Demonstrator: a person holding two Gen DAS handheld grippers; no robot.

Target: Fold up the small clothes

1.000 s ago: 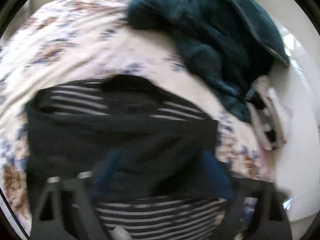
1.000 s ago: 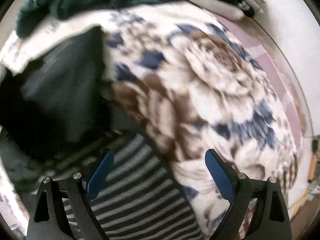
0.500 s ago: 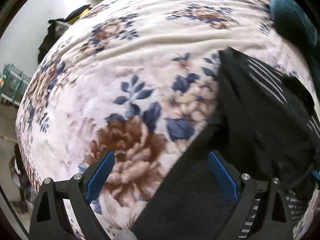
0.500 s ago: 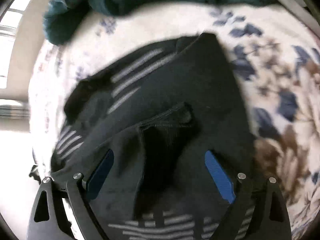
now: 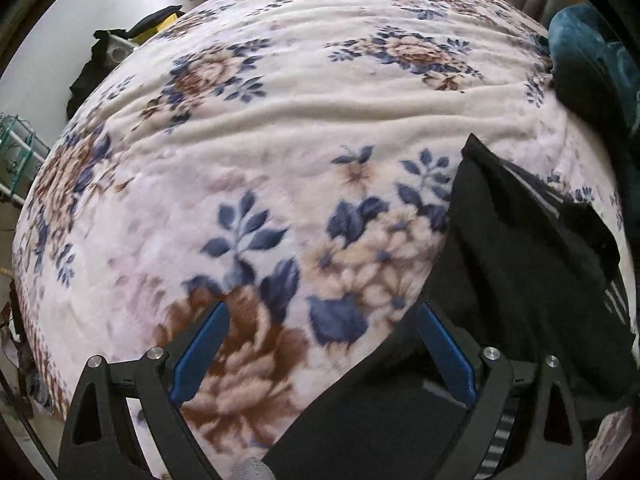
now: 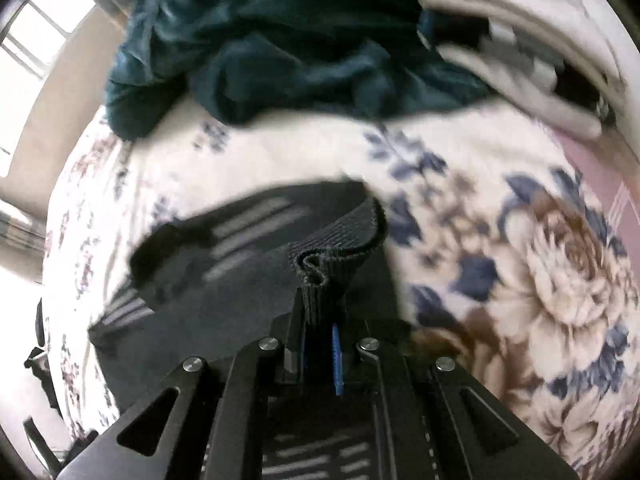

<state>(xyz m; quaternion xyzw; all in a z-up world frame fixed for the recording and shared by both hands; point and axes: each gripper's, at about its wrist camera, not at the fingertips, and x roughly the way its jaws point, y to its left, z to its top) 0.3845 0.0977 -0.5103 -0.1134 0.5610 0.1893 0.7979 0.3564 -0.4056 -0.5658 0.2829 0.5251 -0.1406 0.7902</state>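
A black garment with white stripes (image 6: 248, 264) lies on the floral blanket (image 6: 520, 248). My right gripper (image 6: 320, 344) is shut on the garment's ribbed black hem (image 6: 340, 236), which bunches up out of the jaws. In the left wrist view the same garment (image 5: 520, 264) lies at the right. My left gripper (image 5: 320, 352) is open and empty. Its left finger is over bare blanket (image 5: 280, 120) and its right finger (image 5: 444, 356) is over the garment's edge.
A crumpled dark teal blanket (image 6: 304, 40) lies beyond the garment and shows at the right edge of the left wrist view (image 5: 588, 52). Folded light and dark clothes (image 6: 520, 48) are stacked at the far right. Dark items (image 5: 120, 48) sit off the bed's far left.
My right gripper has shut on the garment's ribbed hem; half a second ago it was open over the garment. My left gripper stays open and has shifted a little.
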